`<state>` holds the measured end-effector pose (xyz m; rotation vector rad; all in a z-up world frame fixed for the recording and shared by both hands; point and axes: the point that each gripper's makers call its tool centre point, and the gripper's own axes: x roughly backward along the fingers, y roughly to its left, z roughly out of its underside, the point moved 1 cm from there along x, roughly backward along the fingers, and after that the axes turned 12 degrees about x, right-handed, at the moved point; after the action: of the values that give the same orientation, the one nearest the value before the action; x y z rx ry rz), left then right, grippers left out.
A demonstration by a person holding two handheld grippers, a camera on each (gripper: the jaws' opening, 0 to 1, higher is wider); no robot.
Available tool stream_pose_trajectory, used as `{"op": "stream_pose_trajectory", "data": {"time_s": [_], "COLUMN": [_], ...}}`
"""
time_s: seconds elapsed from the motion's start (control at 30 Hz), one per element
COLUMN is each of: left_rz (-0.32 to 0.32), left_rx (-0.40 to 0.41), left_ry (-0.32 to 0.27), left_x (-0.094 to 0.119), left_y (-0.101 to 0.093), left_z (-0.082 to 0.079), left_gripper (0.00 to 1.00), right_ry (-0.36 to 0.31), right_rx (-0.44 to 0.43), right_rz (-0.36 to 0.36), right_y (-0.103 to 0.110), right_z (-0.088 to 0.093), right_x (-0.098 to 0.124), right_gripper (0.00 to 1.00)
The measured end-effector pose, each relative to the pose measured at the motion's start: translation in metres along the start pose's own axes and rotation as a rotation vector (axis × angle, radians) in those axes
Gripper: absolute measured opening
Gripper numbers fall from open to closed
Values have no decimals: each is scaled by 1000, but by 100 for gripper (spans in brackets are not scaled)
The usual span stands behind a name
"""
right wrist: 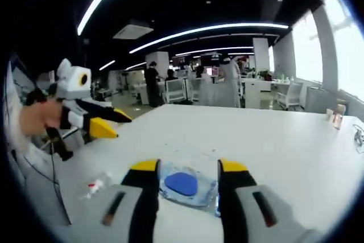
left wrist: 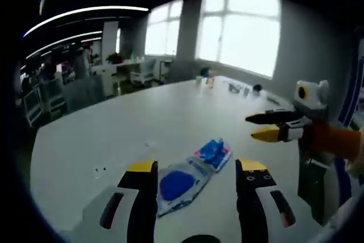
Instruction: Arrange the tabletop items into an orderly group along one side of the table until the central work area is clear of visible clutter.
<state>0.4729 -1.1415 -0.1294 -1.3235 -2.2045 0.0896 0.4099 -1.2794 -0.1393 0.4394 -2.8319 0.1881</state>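
Note:
A clear plastic packet with a blue oval (left wrist: 181,183) lies on the white table (left wrist: 114,129), just ahead of and between the jaws of my left gripper (left wrist: 196,166), which is open. A smaller blue-printed packet (left wrist: 213,153) touches its far end. My right gripper (left wrist: 272,126) comes in from the right, held in a hand, its yellow-tipped jaws slightly apart above the table. In the right gripper view the same blue-oval packet (right wrist: 185,185) lies between the jaws of my open right gripper (right wrist: 189,166). My left gripper (right wrist: 105,122) hangs at the left, off the table edge.
Small bottles (left wrist: 207,78), cables (left wrist: 236,87) and a dark item (left wrist: 257,88) sit at the table's far end near the windows. A small red-and-white wrapper (right wrist: 95,186) lies near the table's edge. Chairs, desks and people stand beyond the table.

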Motion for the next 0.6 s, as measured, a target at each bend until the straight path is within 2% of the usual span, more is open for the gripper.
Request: {"op": "stream_pose_trajectory", "data": {"time_s": [0.2,0.33,0.37,0.4,0.6], "left_rz": [-30,-48,-54,-58,-77], "left_rx": [23,51,63,68,91], "left_ry": [8,6,-4,-4,-2], "left_x": [28,50,57,60,85], "left_y": [8,13,15,15,19], "left_z": [20,35,37,39,58], "left_gripper": [51,51,51,51,51], "right_ry": [25,64,66,88,129], "right_rx": [9,26,30,35,63], "right_rz": [-97,-160,-163,-203,-279], "right_y": [46,77,79,93,127], "right_z": [5,15,16,21,31], "right_x": [4,7,7,9,12], "right_gripper": [38,38,38,38,39]}}
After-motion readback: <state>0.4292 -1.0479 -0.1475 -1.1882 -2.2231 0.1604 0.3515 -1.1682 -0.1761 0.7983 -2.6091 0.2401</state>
